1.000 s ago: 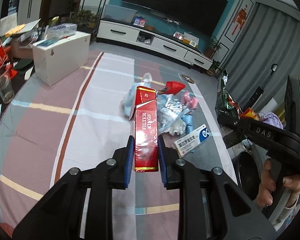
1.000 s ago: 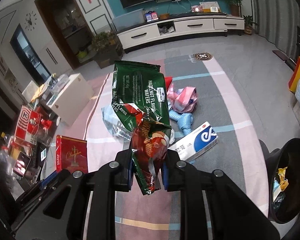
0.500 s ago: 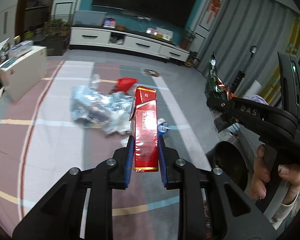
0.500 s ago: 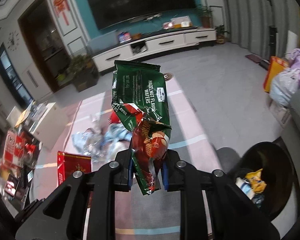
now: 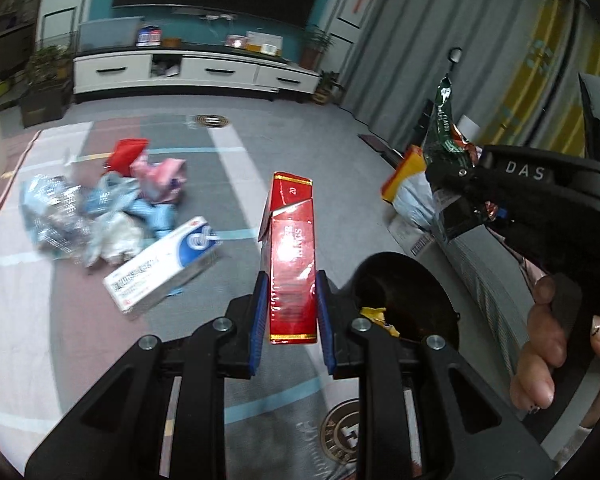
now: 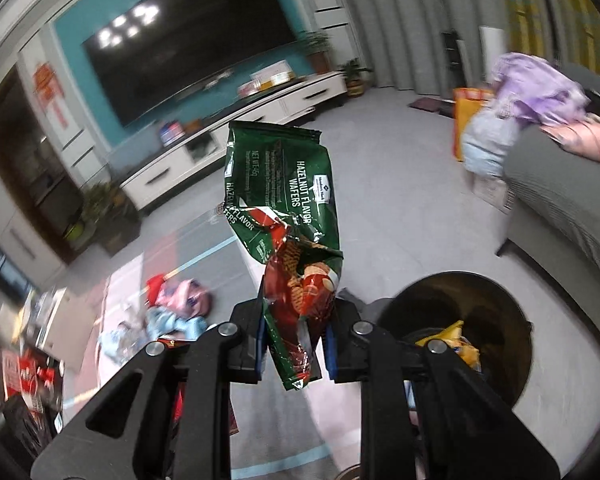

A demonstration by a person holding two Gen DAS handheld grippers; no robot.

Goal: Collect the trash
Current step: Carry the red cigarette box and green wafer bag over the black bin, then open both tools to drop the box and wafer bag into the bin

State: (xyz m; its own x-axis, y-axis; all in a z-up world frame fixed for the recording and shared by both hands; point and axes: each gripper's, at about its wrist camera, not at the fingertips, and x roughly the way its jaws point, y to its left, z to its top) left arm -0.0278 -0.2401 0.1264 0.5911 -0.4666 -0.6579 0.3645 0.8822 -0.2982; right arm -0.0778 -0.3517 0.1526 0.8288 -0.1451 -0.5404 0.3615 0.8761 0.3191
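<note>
My left gripper [image 5: 292,312] is shut on a red cigarette carton [image 5: 291,256], which sticks out forward above the rug. A black round bin [image 5: 416,284] sits just right of it, with yellow wrappers inside. My right gripper [image 6: 295,332] is shut on a crumpled green hazelnut wafer bag [image 6: 284,216]. That bag [image 5: 446,136] also shows in the left wrist view, held up in the right gripper by a hand [image 5: 548,344]. The bin [image 6: 480,312] lies low and to the right of the right gripper. A white and blue box [image 5: 164,264] lies on the rug.
A heap of wrappers and plastic [image 5: 100,208] lies on the striped rug [image 5: 204,168]. A grey sofa [image 6: 572,200] with purple cloth stands right of the bin. A white TV cabinet [image 5: 188,72] lines the far wall. Bags [image 5: 408,184] stand by the sofa's end.
Both grippers have swung to the right with their loads. The bin has come into view close beside both, and the trash heap has slid to the left.
</note>
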